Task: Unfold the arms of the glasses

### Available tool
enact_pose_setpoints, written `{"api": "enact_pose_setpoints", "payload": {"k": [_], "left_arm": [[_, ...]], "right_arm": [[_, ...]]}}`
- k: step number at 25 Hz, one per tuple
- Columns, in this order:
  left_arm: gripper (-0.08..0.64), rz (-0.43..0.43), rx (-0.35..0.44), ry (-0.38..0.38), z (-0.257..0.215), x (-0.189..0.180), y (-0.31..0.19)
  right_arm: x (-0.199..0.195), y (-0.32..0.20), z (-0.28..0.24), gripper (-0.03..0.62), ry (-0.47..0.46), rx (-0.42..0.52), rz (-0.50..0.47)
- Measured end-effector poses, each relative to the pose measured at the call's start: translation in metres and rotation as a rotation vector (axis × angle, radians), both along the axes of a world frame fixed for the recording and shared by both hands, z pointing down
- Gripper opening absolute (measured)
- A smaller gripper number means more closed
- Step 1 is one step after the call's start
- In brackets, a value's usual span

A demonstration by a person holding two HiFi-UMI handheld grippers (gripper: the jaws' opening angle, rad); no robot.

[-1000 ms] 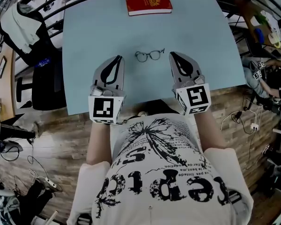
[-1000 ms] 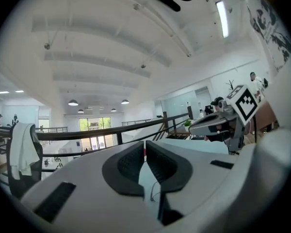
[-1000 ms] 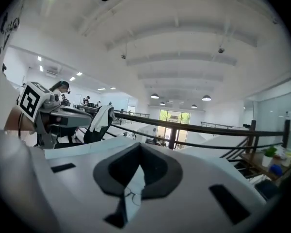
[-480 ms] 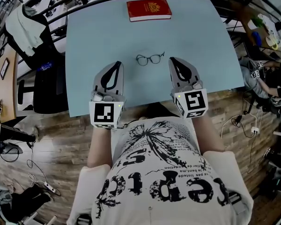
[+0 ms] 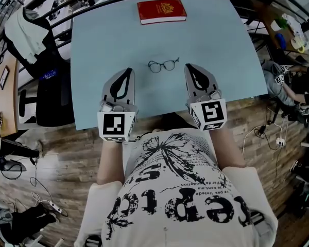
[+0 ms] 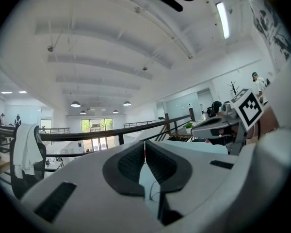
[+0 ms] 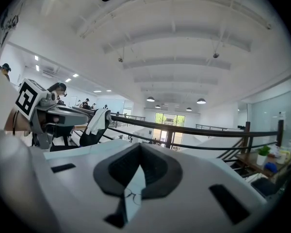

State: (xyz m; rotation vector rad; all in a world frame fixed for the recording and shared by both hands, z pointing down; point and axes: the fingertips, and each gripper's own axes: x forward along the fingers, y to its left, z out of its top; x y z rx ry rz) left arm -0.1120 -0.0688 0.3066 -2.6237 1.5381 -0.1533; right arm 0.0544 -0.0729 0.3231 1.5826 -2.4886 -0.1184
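Observation:
Thin dark round-rimmed glasses (image 5: 162,65) lie on the pale blue table (image 5: 221,45), one arm tip sticking out at their right end. My left gripper (image 5: 127,70) rests on the table just left of and nearer than the glasses, its jaws shut and empty. My right gripper (image 5: 187,66) lies to their right, also shut on nothing. Neither touches the glasses. In the right gripper view the glasses (image 7: 131,196) show small through the gap below the shut right gripper (image 7: 140,152). In the left gripper view only a thin wire of them (image 6: 150,191) shows under the left gripper (image 6: 144,147).
A red book (image 5: 161,11) lies at the table's far edge. A black office chair (image 5: 46,86) with a white garment stands left of the table. Another person (image 5: 293,84) sits at the right. The table's near edge runs just under my hands.
The head view has shifted slightly. Both grippers and the glasses keep their places on the table.

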Motion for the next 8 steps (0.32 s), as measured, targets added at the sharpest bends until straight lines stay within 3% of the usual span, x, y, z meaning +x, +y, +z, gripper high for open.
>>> {"api": "enact_pose_setpoints", "payload": {"k": [8], "left_arm": [[0.021, 0.01, 0.001, 0.01, -0.0018, 0.0063, -0.01]], "right_arm": [[0.006, -0.008, -0.0004, 0.009, 0.003, -0.001, 0.011]]}}
